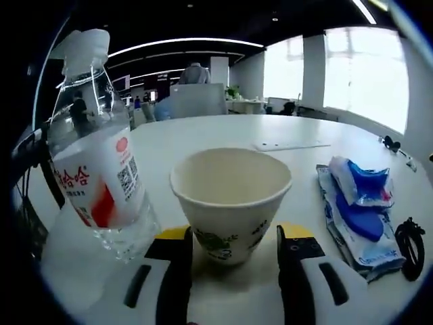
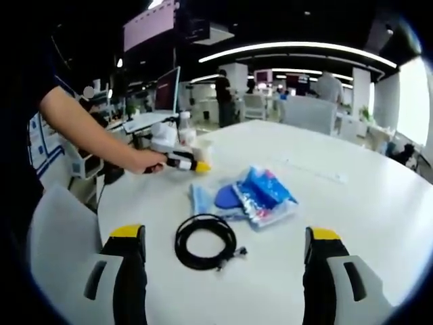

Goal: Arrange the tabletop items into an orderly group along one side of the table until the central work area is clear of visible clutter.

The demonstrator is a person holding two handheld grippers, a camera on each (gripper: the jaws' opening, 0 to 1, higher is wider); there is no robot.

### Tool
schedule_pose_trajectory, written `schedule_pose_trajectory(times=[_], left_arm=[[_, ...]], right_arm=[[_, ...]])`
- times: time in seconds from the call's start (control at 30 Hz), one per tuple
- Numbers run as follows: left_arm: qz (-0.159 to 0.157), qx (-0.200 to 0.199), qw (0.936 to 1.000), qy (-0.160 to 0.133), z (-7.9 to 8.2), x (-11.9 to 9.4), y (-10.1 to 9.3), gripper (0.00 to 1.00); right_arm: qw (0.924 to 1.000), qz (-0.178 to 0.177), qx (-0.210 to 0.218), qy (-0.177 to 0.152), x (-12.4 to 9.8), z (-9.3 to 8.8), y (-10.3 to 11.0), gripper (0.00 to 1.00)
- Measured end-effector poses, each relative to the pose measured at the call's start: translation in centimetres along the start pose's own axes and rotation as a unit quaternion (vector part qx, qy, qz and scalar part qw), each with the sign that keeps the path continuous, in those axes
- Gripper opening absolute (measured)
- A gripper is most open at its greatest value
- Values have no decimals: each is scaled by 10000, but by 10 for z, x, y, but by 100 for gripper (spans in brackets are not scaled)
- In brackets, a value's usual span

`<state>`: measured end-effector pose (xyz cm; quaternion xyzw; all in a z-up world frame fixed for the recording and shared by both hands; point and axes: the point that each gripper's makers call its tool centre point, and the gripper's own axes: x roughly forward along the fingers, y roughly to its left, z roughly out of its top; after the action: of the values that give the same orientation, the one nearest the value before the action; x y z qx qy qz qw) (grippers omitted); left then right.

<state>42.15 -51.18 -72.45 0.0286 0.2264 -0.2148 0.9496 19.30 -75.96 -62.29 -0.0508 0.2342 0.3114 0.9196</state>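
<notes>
Sitting closest in the left gripper view, a white paper cup (image 1: pixel 231 200) is standing upright between the two black, yellow-tipped jaws of the left gripper (image 1: pixel 232 240); the jaws are flanking its base, but whether they are actually pressing on it I cannot tell. Just beside the cup, on its left in that view, a clear plastic water bottle (image 1: pixel 98 152) with a red-and-white label is leaning slightly, its cap on. To the cup's right, a pile of blue and white plastic packets (image 1: pixel 357 206) is lying flat on the white table (image 1: pixel 223 132), and past the packets a coiled black cable (image 1: pixel 410 245) is peeking in. Beyond the cup, a thin white sheet (image 1: pixel 291 144) is lying on the table.

From the right gripper view, the right gripper (image 2: pixel 224 247) is hovering with its jaws spread wide and gripping nothing. The cable (image 2: pixel 206 241) is lying between those jaws, near the packets (image 2: pixel 247 195). Well beyond the packets, near the table's (image 2: pixel 352 203) far-left edge, a person's hand (image 2: pixel 145 161) is holding the left gripper (image 2: pixel 196 164) at the cup (image 2: pixel 201 152) and bottle (image 2: pixel 183 128).
</notes>
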Motion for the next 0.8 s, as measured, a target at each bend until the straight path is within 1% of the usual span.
schedule_pose_trajectory(times=[0.17, 0.4, 0.5, 0.57, 0.8], left_arm=[[33, 37, 10000, 23, 1, -7, 0, 49], [68, 4, 10000, 39, 4, -20, -3, 52], [75, -18, 10000, 46, 4, -25, -5, 54], [60, -105, 9999, 81, 1, -27, -7, 58], [48, -73, 9999, 126, -4, -39, -12, 63]], right_arm=[[10000, 26, -31, -45, -1, 3, 1, 95], [9998, 49, -88, -195, -4, 15, 3, 95], [9996, 61, -104, -246, -4, 18, 4, 95], [9996, 75, -120, -262, -5, 19, 5, 95], [9992, 117, -156, -349, -8, 25, 10, 95]])
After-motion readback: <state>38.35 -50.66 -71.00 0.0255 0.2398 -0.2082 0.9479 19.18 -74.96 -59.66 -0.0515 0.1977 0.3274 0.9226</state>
